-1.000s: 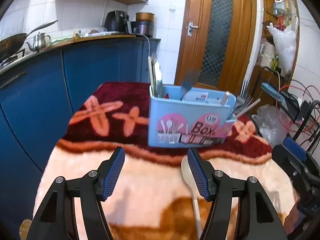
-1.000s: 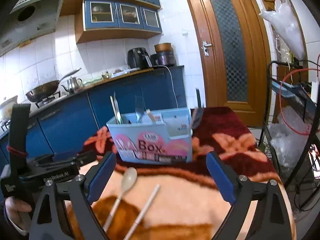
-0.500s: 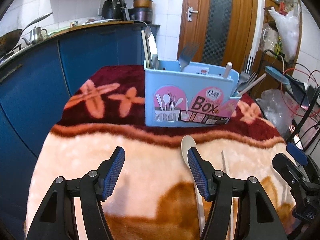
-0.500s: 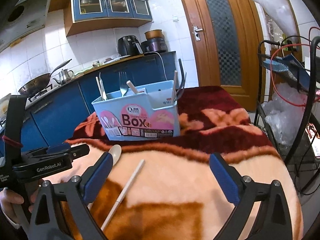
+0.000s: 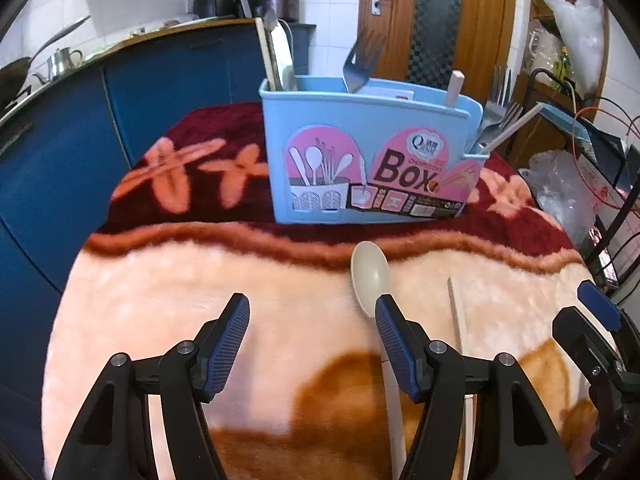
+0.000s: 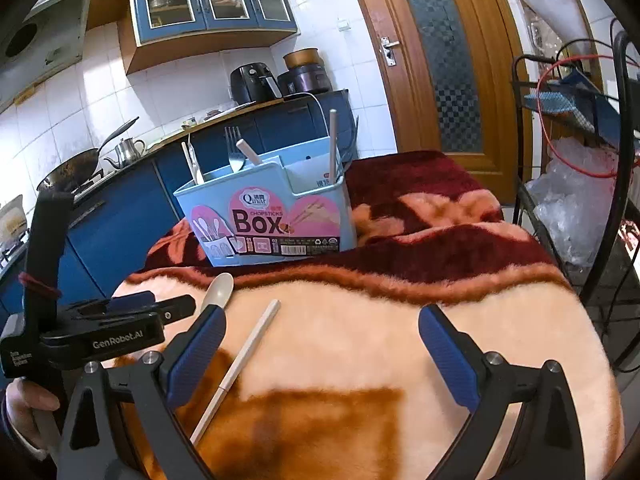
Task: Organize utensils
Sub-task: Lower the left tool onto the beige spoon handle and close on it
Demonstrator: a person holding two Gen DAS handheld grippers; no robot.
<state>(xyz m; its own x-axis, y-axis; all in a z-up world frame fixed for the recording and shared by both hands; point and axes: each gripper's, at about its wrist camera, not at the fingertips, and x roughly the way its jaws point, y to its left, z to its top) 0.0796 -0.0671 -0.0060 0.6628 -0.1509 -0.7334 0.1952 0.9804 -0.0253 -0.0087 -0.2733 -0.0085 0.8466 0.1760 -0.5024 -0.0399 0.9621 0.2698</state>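
Note:
A light blue utensil box (image 5: pixel 372 152) marked "Box" stands on a blanket-covered table and holds forks, a spoon and chopsticks; it also shows in the right wrist view (image 6: pixel 272 216). A cream spoon (image 5: pixel 370 276) lies on the blanket in front of it, its handle running under my left gripper's right finger; it also shows in the right wrist view (image 6: pixel 218 290). A white chopstick (image 5: pixel 458 316) lies to its right and shows in the right wrist view (image 6: pixel 244 356) too. My left gripper (image 5: pixel 312 340) is open and empty above the blanket. My right gripper (image 6: pixel 320 356) is open and empty.
The blanket (image 5: pixel 200 288) is peach, brown and dark red. Blue kitchen cabinets (image 5: pixel 80 128) stand left of the table. A wire rack with cables and bags (image 6: pixel 580 168) stands to the right. A wooden door (image 6: pixel 436 52) is behind.
Both grippers have moved forward and lower toward the box, spoon and chopstick, which now look larger. Both stay open. The utensils have not moved.

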